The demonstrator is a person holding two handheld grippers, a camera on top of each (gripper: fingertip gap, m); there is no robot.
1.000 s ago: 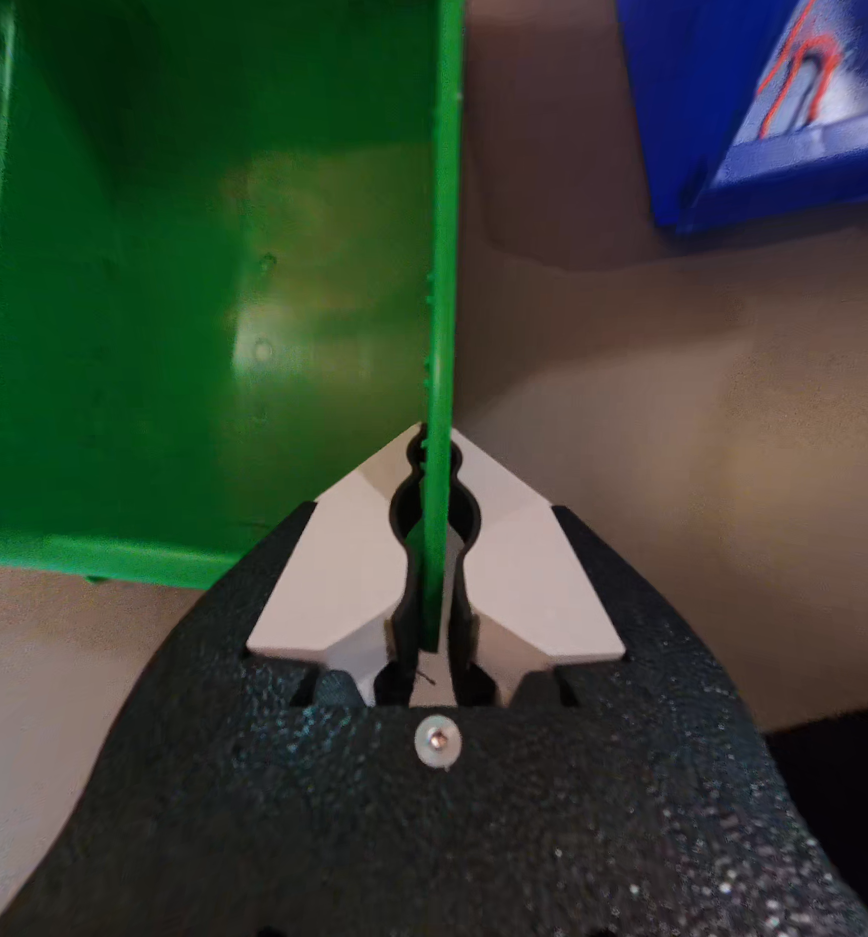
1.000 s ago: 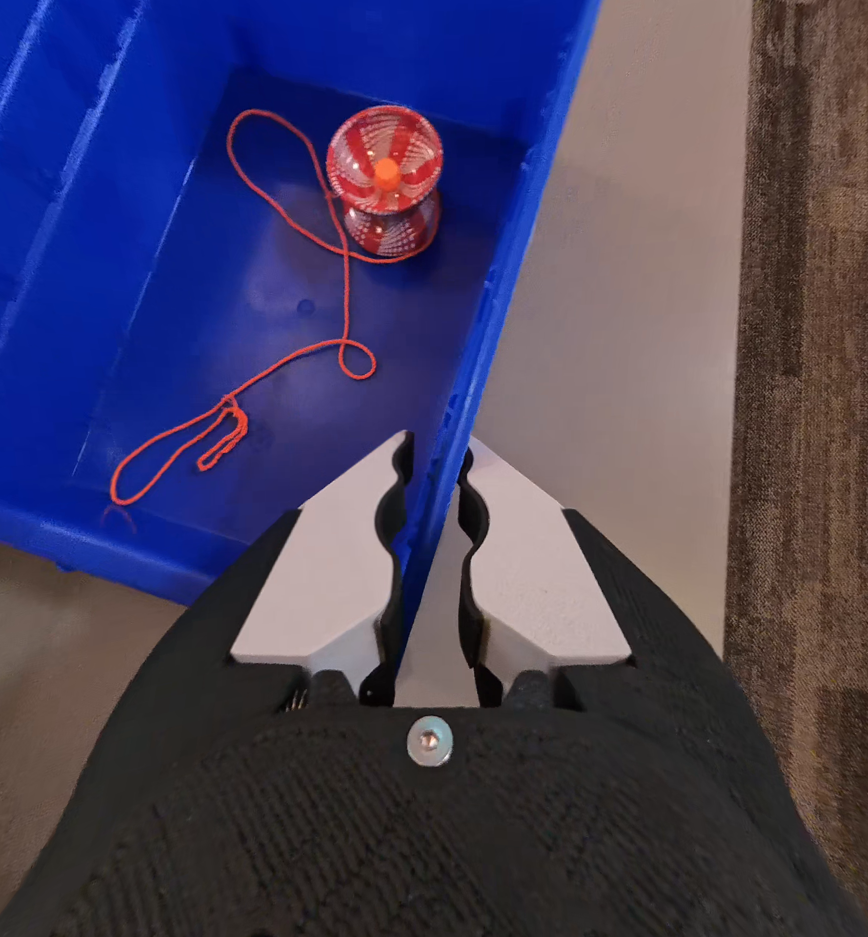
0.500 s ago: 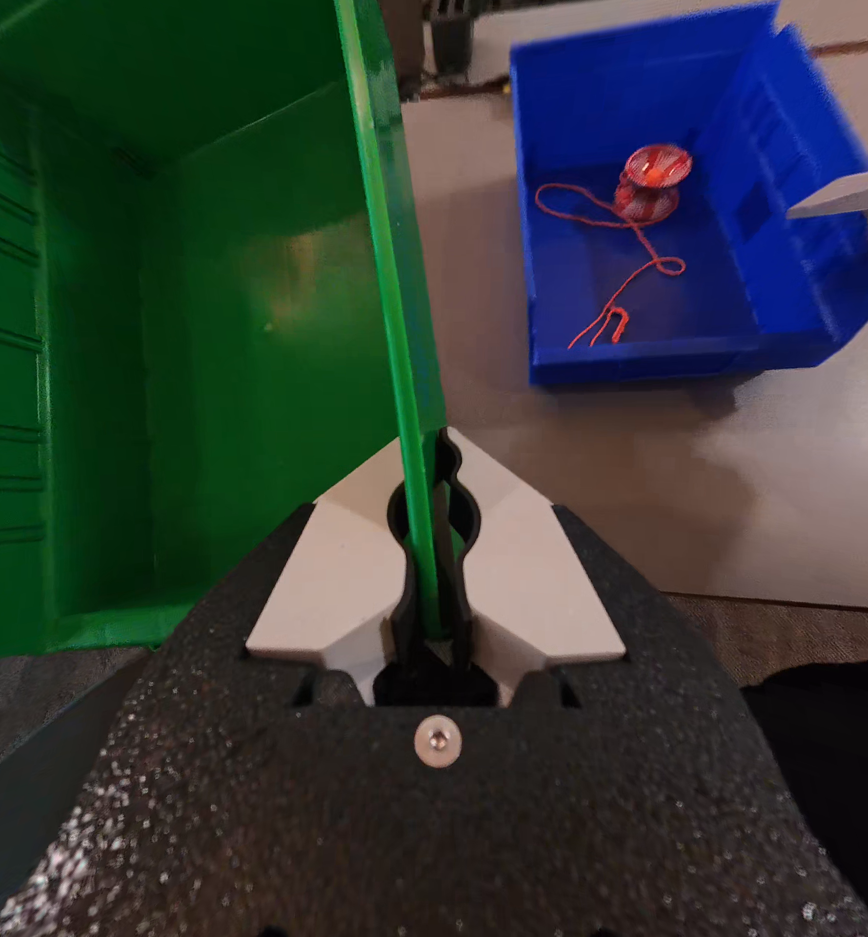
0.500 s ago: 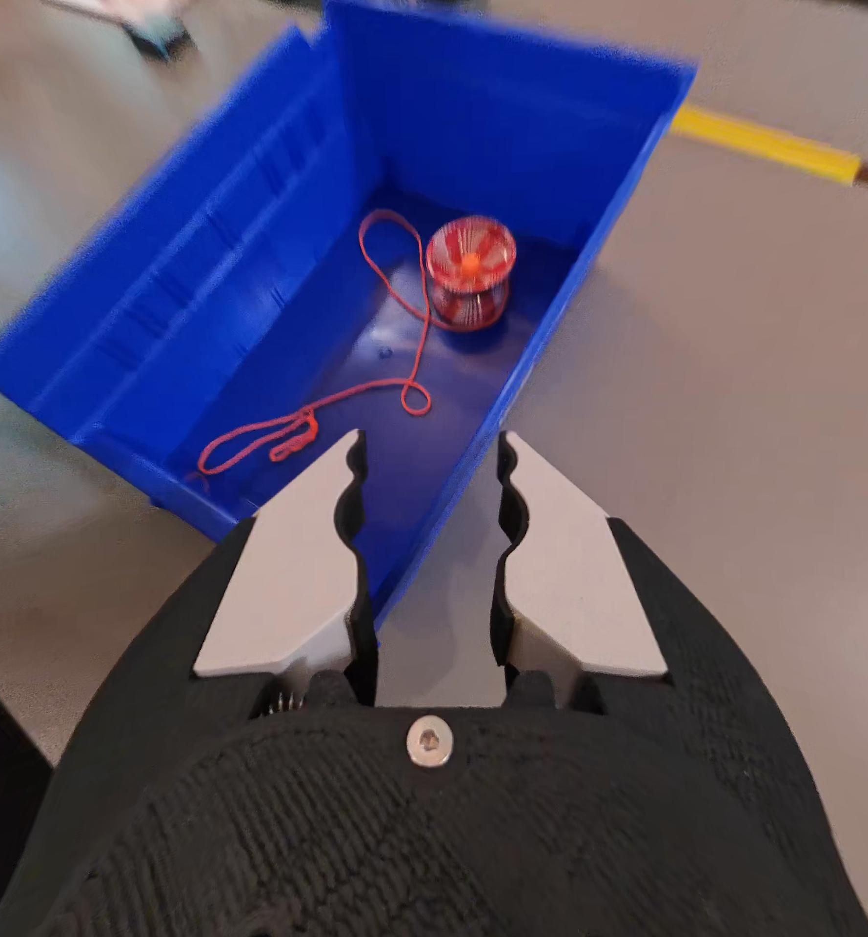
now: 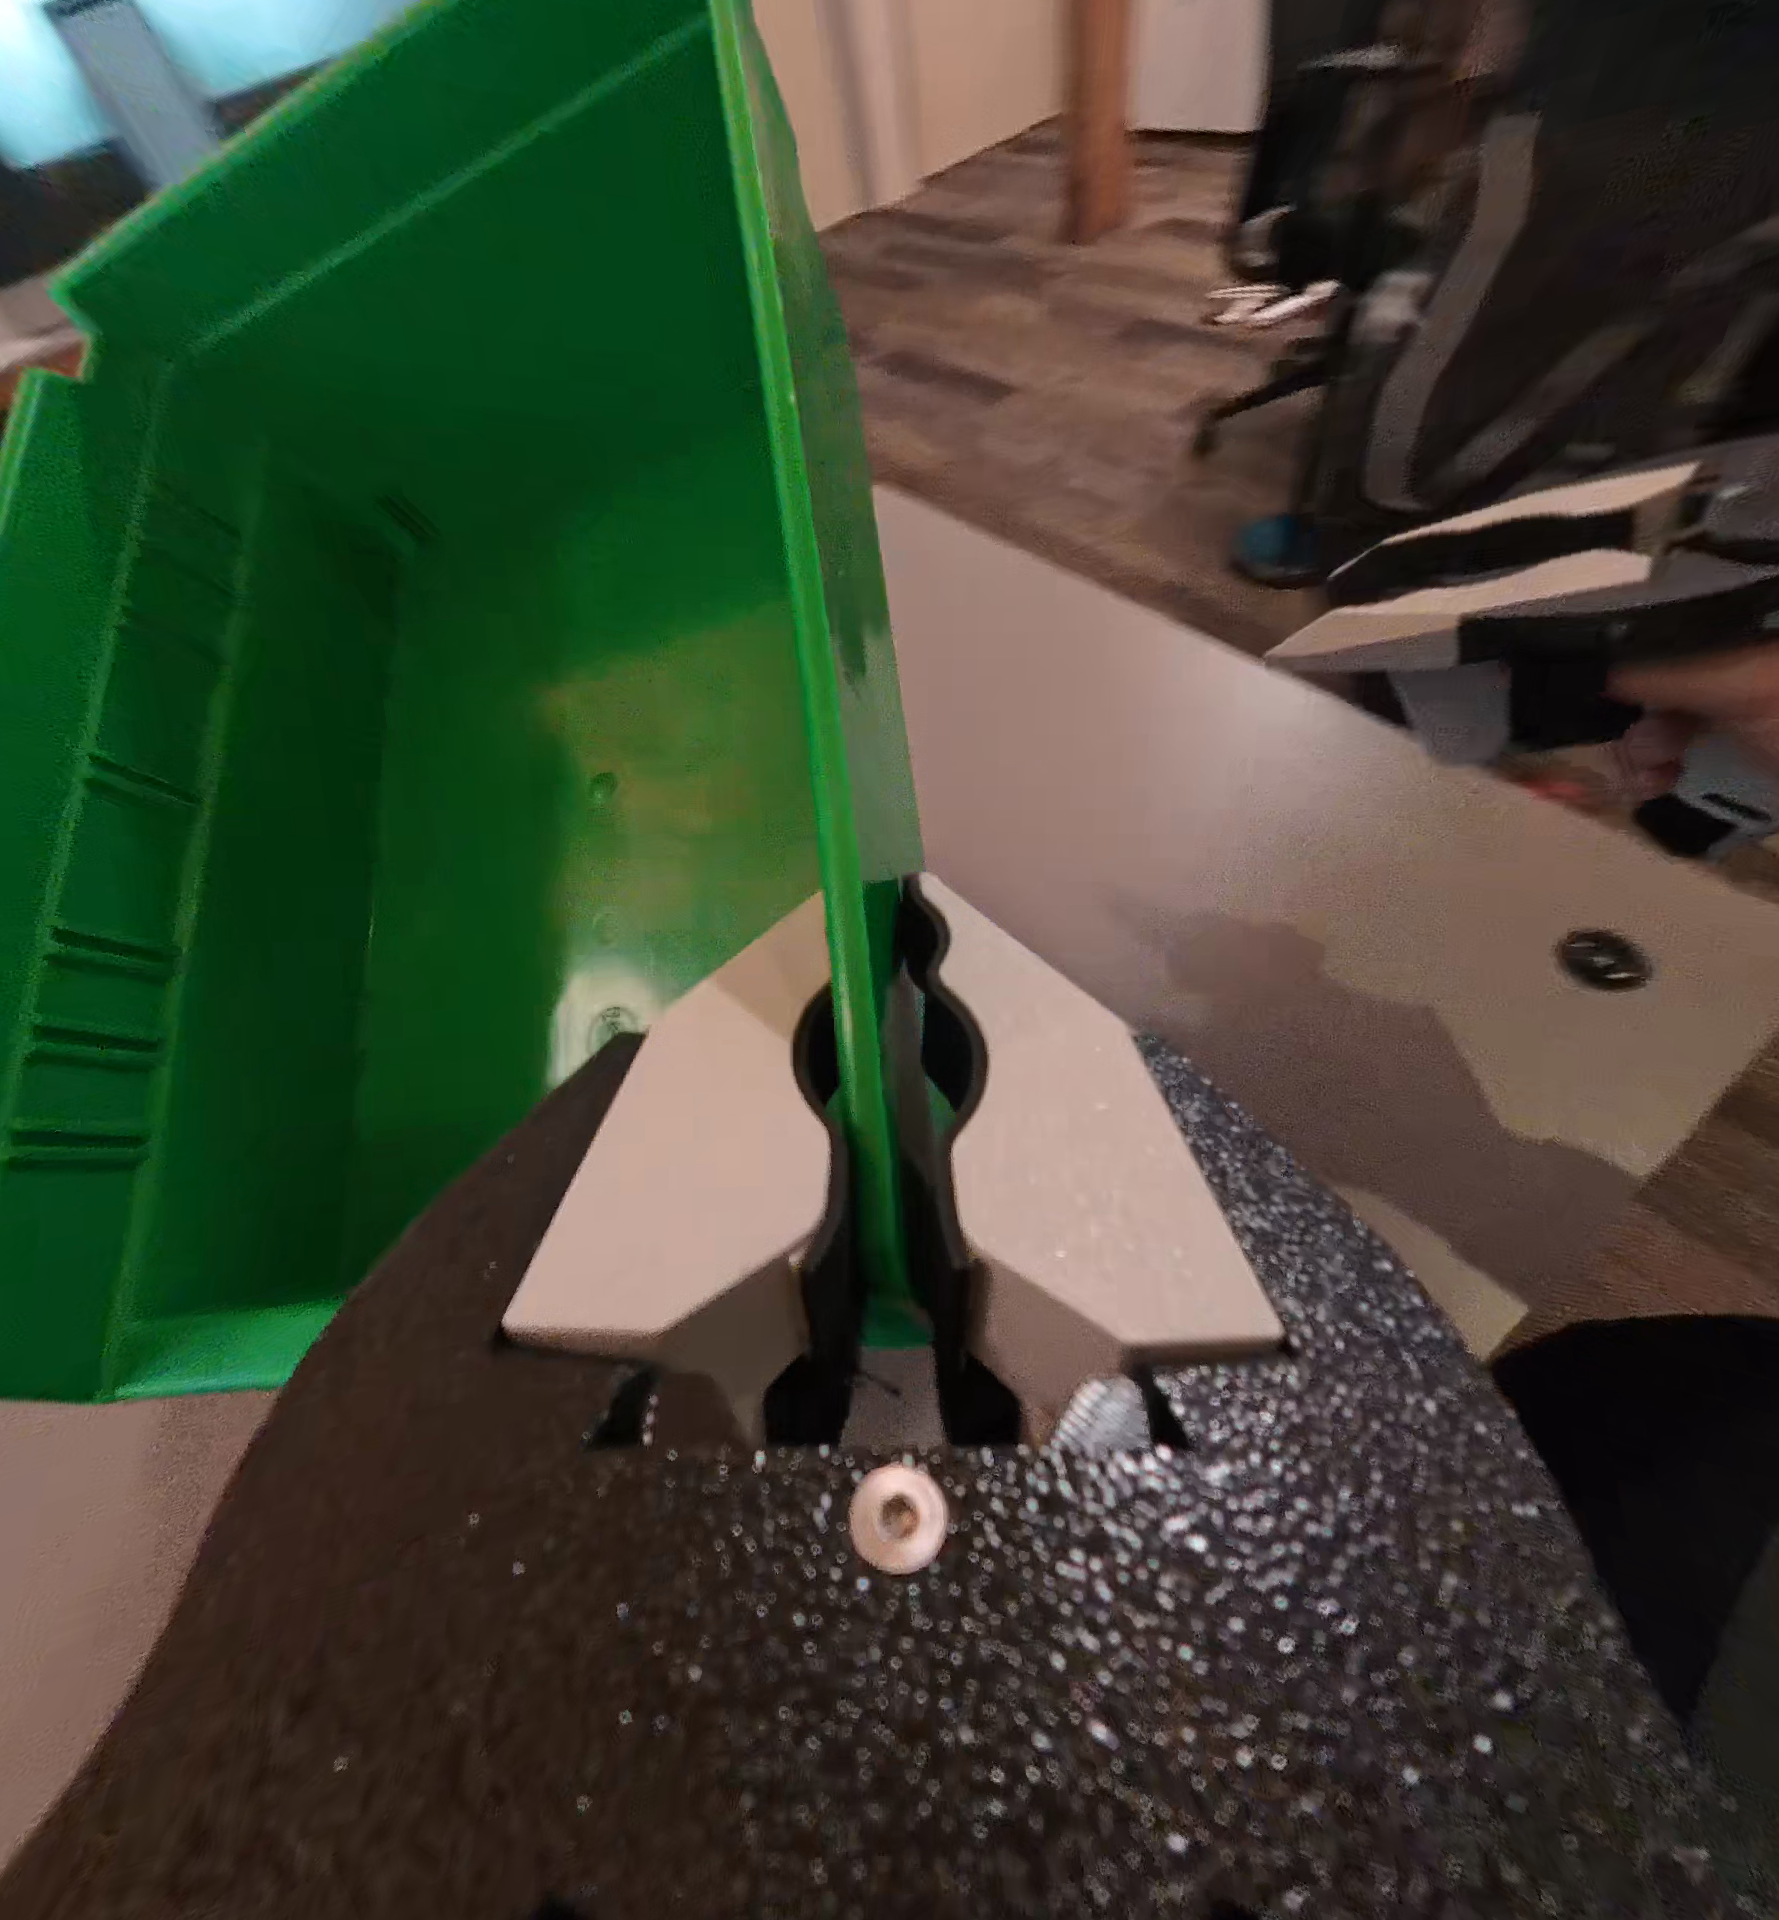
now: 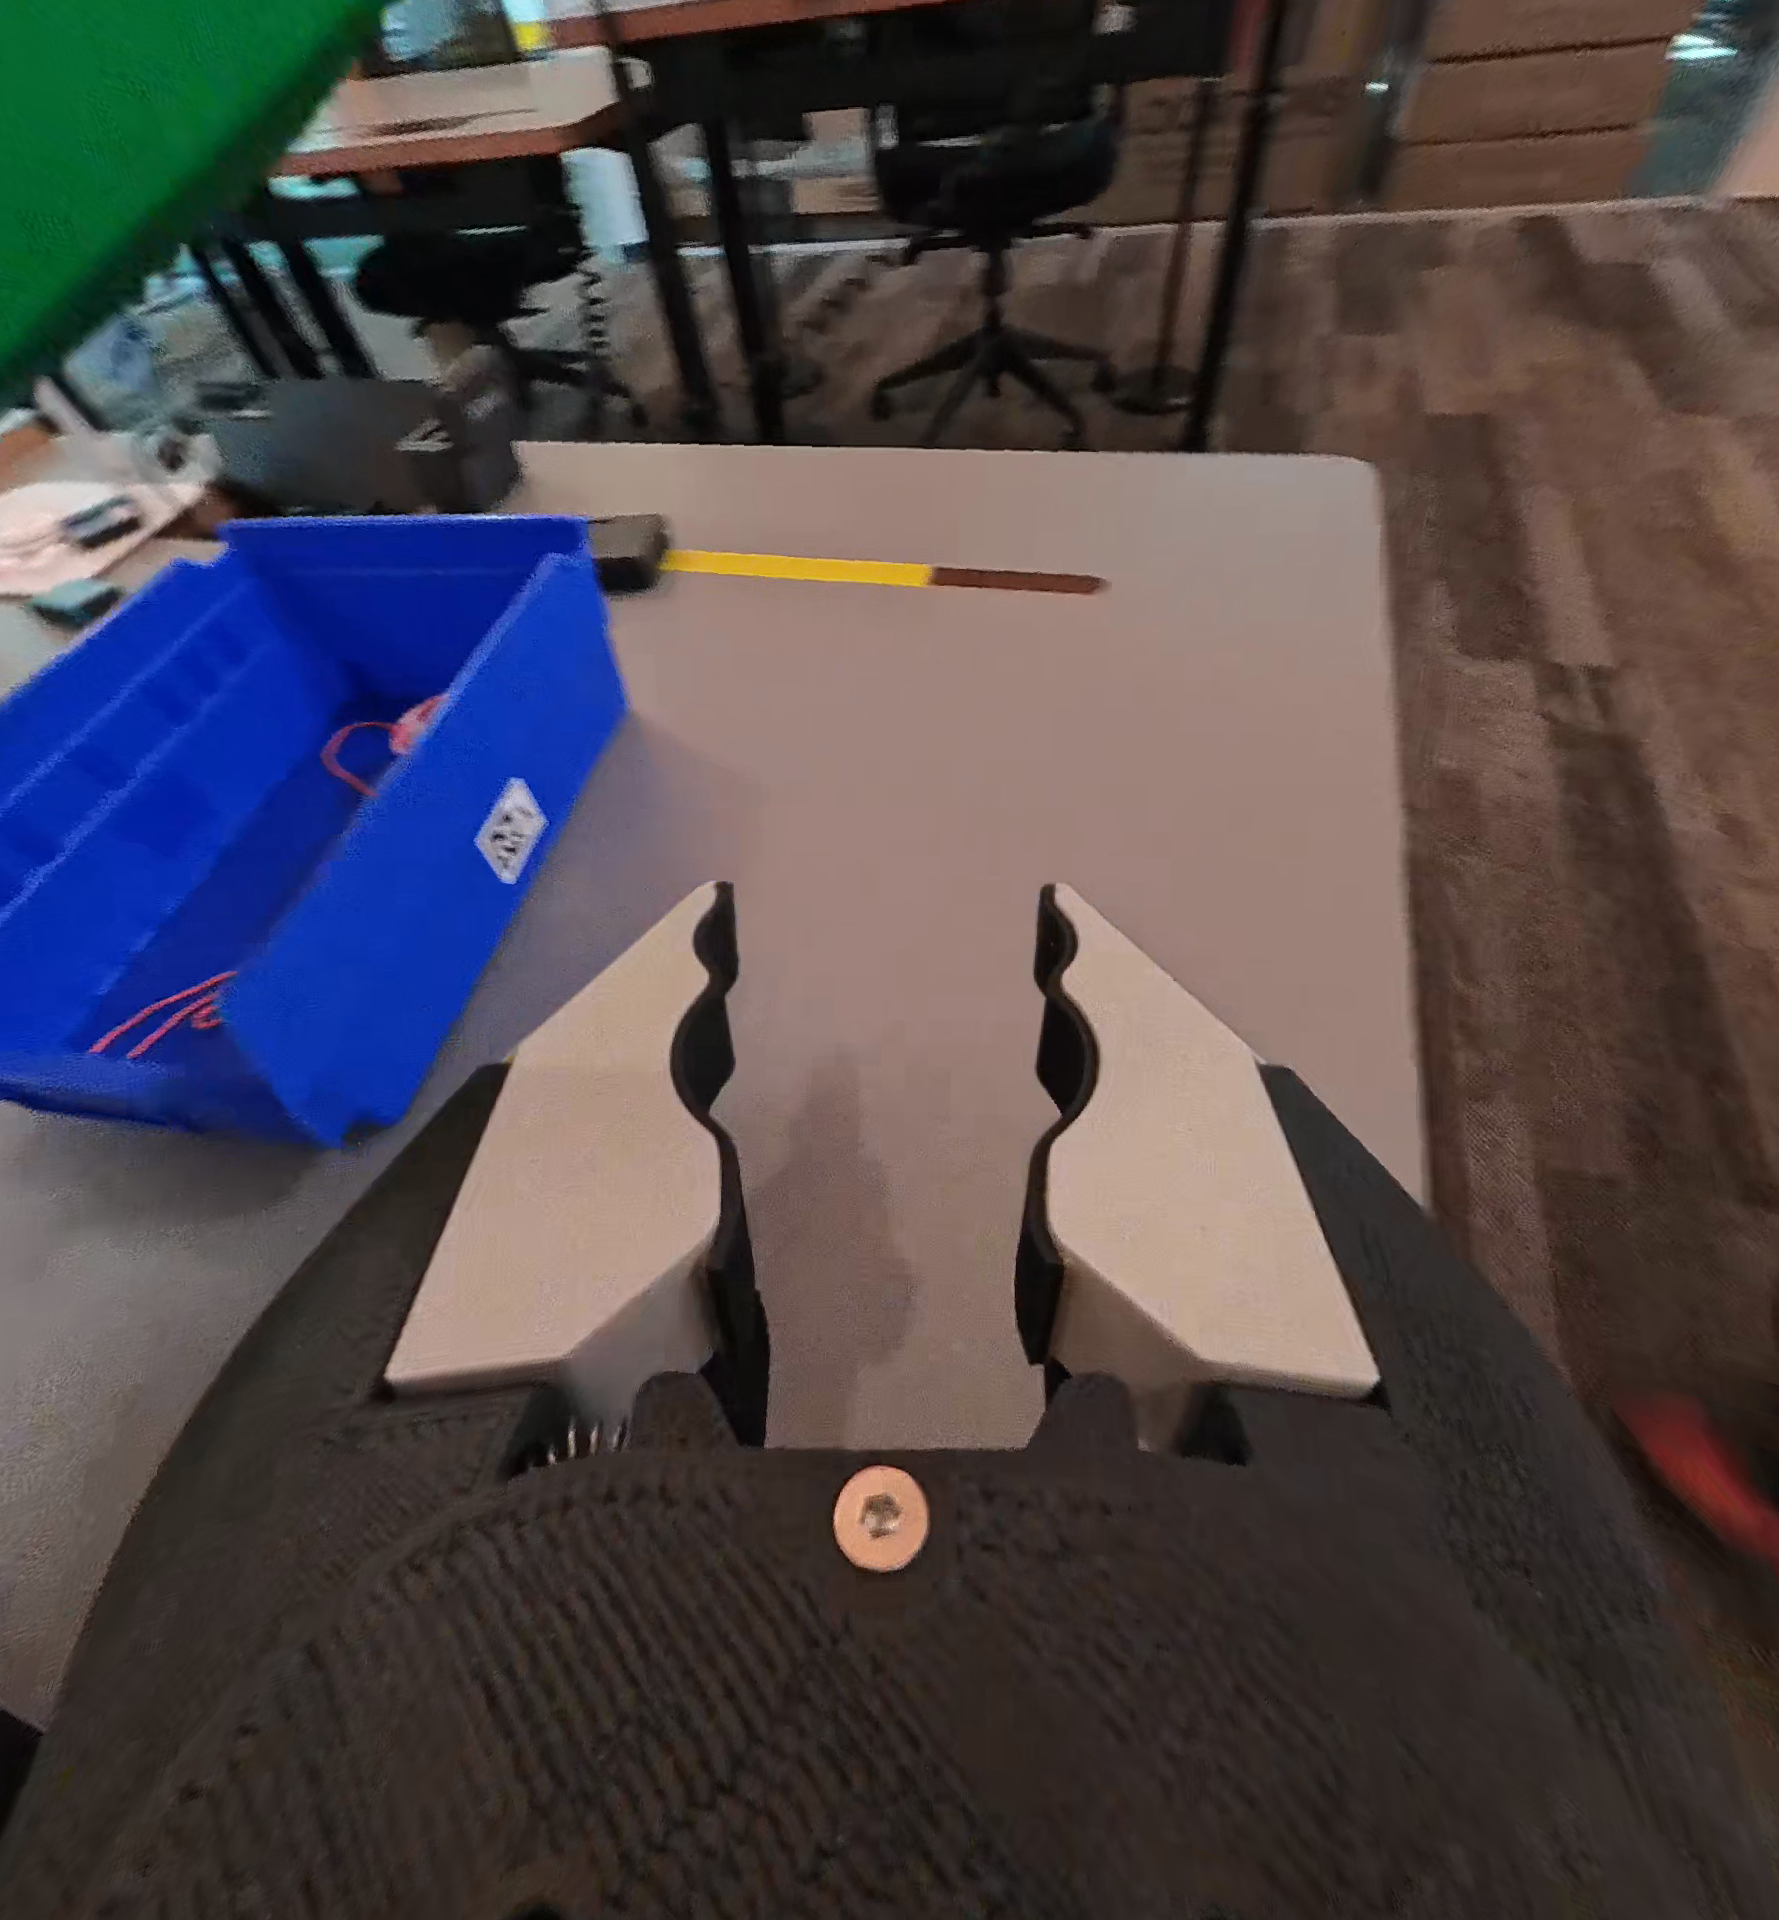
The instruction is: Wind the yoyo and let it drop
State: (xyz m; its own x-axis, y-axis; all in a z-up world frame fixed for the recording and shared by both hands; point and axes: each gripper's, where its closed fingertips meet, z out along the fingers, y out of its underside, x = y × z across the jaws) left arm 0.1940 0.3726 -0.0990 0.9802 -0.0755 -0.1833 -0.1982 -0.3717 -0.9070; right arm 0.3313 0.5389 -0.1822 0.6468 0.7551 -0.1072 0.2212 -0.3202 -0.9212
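The red yoyo [image 6: 415,722] lies in the blue bin [image 6: 272,831] on the table's left, mostly hidden by the bin wall. Parts of its red string [image 6: 345,748] show inside. My right gripper [image 6: 885,904] is open and empty, above the grey table [image 6: 968,675] to the right of the blue bin. It also shows in the left wrist view [image 5: 1306,615], held by a hand [image 5: 1747,717]. My left gripper [image 5: 869,904] is shut on the right wall of an empty green bin [image 5: 449,623] and holds it tilted above the table.
A corner of the green bin [image 6: 85,156] fills the right wrist view's top left. A yellow-handled tool [image 6: 802,569] lies at the table's far side. Carpet, desks and office chairs [image 6: 989,208] stand beyond the table edge. A cable hole [image 5: 1602,956] sits near a table corner. Some 25 centimeters of space lies between my two pairs of fingers.
My right gripper let go of the blue bin's wall, opened wide and drew back to the right. My left gripper raised the green bin and tilted its view up toward the room.
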